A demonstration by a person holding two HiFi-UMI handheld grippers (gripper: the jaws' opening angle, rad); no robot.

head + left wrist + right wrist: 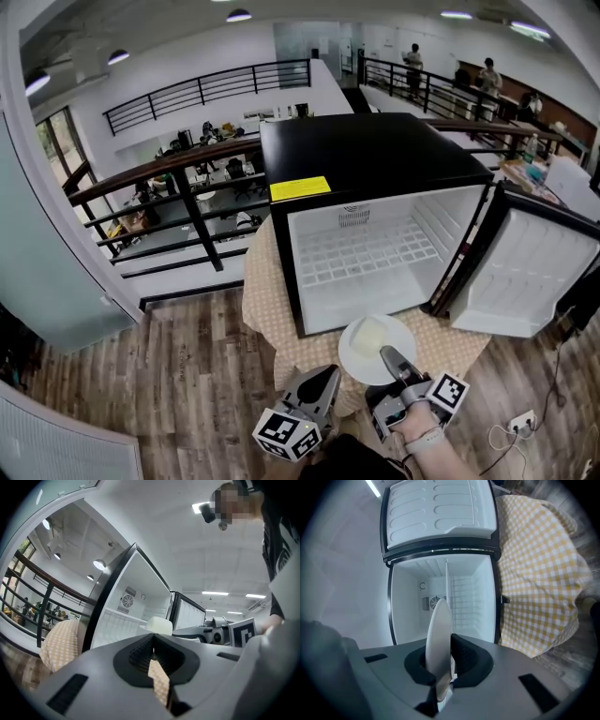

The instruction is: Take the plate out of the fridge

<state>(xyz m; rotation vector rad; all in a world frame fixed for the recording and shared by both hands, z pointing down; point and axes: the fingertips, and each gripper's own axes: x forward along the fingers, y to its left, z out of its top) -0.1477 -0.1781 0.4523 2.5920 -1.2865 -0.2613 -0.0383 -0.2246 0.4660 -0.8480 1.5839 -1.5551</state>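
Note:
A white plate (360, 361) carrying a pale block of food (371, 335) hangs just outside the open fridge (375, 159), over the table's front edge. My right gripper (392, 361) is shut on the plate's near rim. In the right gripper view the plate (439, 634) stands edge-on between the pads, with the empty white fridge interior (461, 597) beyond it. My left gripper (323, 384) sits low to the left of the plate, shut with nothing in it (152, 656). From there the food block (159, 625) shows ahead.
The fridge door (530, 272) swings wide open to the right. A yellow checkered cloth (267, 309) covers the small table under the fridge. A railing (169, 178) runs behind on the left, and wood floor (169, 375) lies around the table.

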